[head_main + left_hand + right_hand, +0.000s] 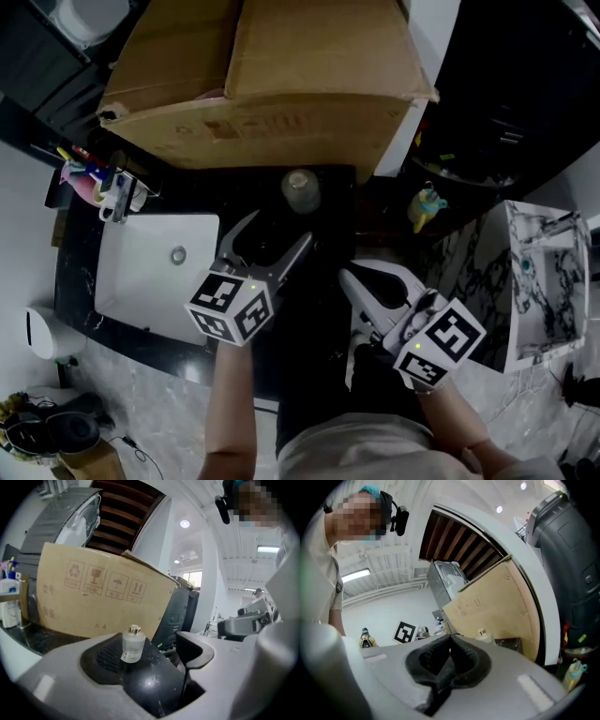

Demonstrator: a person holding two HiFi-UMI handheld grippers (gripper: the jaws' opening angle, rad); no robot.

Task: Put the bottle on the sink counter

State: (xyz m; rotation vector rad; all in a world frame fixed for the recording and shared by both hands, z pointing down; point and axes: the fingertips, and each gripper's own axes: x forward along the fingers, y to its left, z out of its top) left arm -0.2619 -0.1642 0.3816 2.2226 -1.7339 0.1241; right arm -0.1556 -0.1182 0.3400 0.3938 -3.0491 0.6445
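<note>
Black sink counter [323,272] is carrying the gold-capped frosted glass bottle [301,190] upright; left gripper [278,230] is gaping empty, right gripper [352,281] pinched together. Placing seems done; next, withdrawing cleanly.

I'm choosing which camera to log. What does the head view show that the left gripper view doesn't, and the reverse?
Head view only: the marbled box and the marker cube on the left gripper. Left gripper view only: the handling symbols printed on the cardboard box, and the ceiling lights. Both: the bottle standing on the dark counter before that box, just beyond the open left gripper.
</note>
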